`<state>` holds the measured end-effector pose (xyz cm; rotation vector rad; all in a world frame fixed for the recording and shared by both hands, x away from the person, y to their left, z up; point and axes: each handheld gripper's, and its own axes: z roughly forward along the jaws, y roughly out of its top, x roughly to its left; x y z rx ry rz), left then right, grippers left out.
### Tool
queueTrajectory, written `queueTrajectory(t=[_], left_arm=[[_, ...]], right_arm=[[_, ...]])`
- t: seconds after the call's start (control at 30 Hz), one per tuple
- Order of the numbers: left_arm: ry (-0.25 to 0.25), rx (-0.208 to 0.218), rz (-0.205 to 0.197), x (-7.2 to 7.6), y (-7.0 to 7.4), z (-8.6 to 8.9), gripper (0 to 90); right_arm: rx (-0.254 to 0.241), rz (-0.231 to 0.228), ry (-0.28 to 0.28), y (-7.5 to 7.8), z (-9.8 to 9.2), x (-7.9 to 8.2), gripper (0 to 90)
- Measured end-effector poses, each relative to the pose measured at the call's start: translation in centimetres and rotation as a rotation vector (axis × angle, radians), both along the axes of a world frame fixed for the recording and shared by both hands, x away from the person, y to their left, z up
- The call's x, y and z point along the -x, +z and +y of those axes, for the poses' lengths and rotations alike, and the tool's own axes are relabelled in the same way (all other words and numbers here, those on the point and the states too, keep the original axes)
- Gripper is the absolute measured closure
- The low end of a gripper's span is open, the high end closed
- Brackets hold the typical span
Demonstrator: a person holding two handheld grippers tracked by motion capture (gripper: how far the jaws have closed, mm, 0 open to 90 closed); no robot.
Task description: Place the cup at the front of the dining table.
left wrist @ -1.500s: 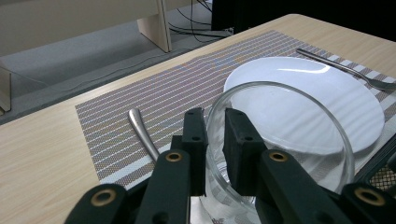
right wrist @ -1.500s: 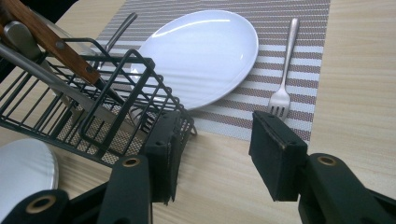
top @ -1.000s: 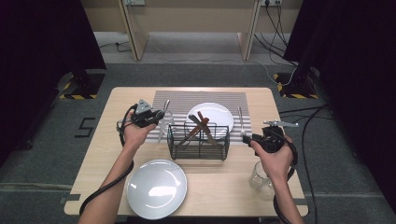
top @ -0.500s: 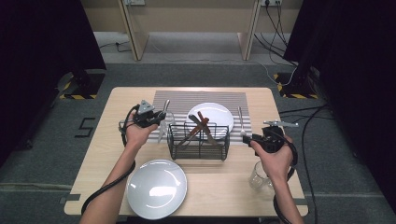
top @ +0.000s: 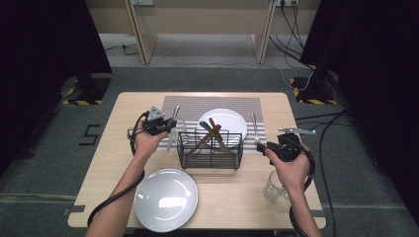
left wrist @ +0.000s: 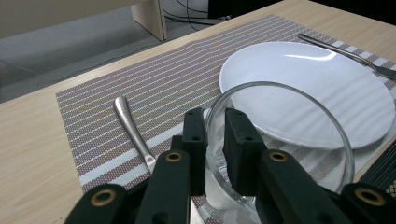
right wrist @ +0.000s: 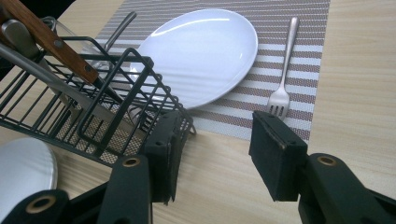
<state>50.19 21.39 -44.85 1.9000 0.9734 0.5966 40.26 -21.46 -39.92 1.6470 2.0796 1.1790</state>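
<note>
Left gripper view shows the left tongs (left wrist: 215,140) pinched on the rim of a clear glass (left wrist: 280,154), one jaw inside the wall and one outside, closed almost fully on that thin edge. The glass sits tilted over the near-left corner of the striped mat (left wrist: 154,88), just beside the white plate (left wrist: 313,88) on it, with a knife (left wrist: 133,128) lying on the mat to the other side. My worry is this grip: a pinch on a smooth, thin rim carries the whole glass from one side, so a quick swing or a small slackening could let it pivot or slip out and strike the plate or the bench (top: 123,163). High view puts those tongs at the left end of the mat, beside the wire caddy (top: 210,150) that stands at the mat's near edge with wooden-handled cutlery (top: 217,133) in it. Right tongs (right wrist: 212,154) stand wide apart and hold nothing, hovering over bare bench off the mat's near-right corner, with the fork (right wrist: 282,70) on the mat ahead and the caddy close by one jaw. That jaw could snag the wire if the hand drifts sideways. A second glass (top: 275,187) and a second plate (top: 166,199) lie nearer the person, well apart from the mat.
</note>
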Motion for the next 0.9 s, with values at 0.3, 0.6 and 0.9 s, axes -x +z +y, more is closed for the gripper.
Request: queueTrajectory(t=[0.3,0.6,0.9], left_arm=[[0.001,0.005,0.004,-0.15,-0.08,-0.08,79.0],[-0.011,0.017,0.029,-0.66,0.01,0.04,78.6],[-0.014,0.026,0.031,-0.98,-0.03,-0.07,78.2]], right_arm=[[0.0,0.002,0.0,-0.02,-0.02,0.0,53.1],[-0.001,0.002,0.001,0.0,0.0,0.01,53.1],[-0.001,0.001,0.001,-0.01,-0.01,0.02,53.1]])
